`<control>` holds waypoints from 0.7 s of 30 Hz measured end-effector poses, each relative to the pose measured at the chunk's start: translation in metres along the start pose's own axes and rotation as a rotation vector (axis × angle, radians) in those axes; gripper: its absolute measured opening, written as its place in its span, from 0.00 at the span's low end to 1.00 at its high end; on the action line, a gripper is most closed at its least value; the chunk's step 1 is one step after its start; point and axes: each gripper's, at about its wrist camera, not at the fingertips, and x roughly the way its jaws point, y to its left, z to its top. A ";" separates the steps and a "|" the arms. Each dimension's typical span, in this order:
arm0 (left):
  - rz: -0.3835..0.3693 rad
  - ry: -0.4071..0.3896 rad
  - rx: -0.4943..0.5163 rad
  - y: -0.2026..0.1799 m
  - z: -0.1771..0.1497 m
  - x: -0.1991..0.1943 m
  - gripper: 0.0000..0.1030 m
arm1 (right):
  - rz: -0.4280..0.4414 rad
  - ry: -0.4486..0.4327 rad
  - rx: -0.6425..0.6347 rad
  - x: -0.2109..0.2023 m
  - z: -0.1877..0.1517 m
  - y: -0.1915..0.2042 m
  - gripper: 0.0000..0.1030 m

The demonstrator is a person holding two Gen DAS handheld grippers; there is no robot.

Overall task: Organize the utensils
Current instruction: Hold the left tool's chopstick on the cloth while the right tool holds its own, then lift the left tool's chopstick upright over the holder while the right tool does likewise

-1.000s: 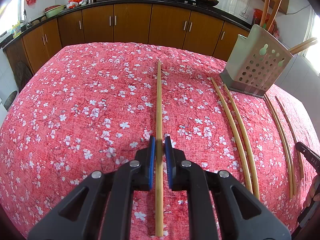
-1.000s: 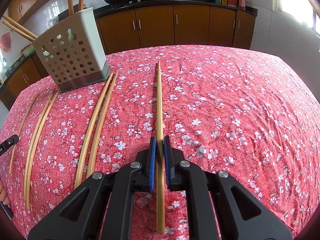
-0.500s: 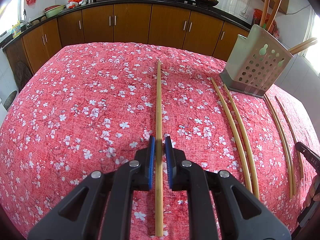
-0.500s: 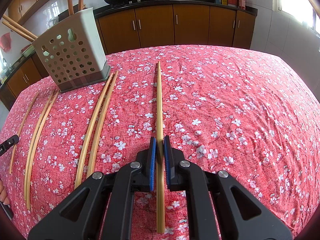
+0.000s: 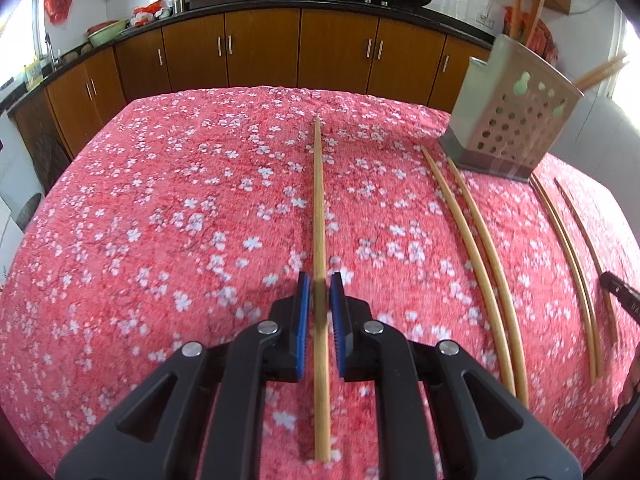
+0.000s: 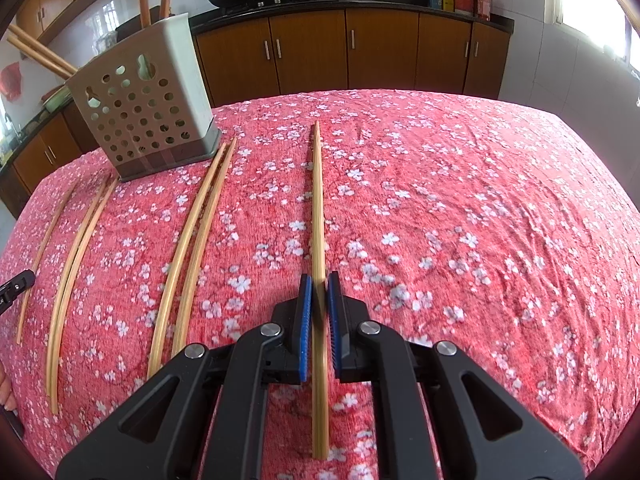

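Observation:
My left gripper (image 5: 319, 285) is shut on a bamboo chopstick (image 5: 318, 200) that points straight ahead over the red floral tablecloth (image 5: 160, 220). My right gripper (image 6: 319, 285) is shut on another bamboo chopstick (image 6: 317, 200), also pointing ahead. A perforated grey utensil holder (image 5: 514, 120) stands at the far right of the left wrist view and at the far left of the right wrist view (image 6: 146, 104), with several chopsticks standing in it. Two pairs of chopsticks (image 5: 476, 248) (image 5: 568, 256) lie on the cloth near it.
Loose chopstick pairs also lie at the left in the right wrist view (image 6: 192, 240) (image 6: 76, 256). The tip of the other gripper shows at each view's edge (image 5: 622, 294) (image 6: 14, 286). Brown kitchen cabinets (image 5: 260, 52) with woks on the counter stand behind the table.
Both grippers have lifted slightly with their chopsticks; the view is slightly blurred by motion. Everything on the cloth lies as before.

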 end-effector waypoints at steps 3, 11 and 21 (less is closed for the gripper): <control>0.004 0.002 0.004 0.000 -0.005 -0.006 0.12 | 0.016 0.001 0.010 -0.003 -0.002 -0.002 0.09; 0.020 0.003 0.034 -0.005 -0.009 -0.007 0.08 | 0.023 -0.001 0.014 -0.006 -0.002 -0.002 0.08; -0.013 -0.162 0.020 -0.001 0.015 -0.061 0.08 | 0.038 -0.178 0.042 -0.065 0.019 -0.011 0.08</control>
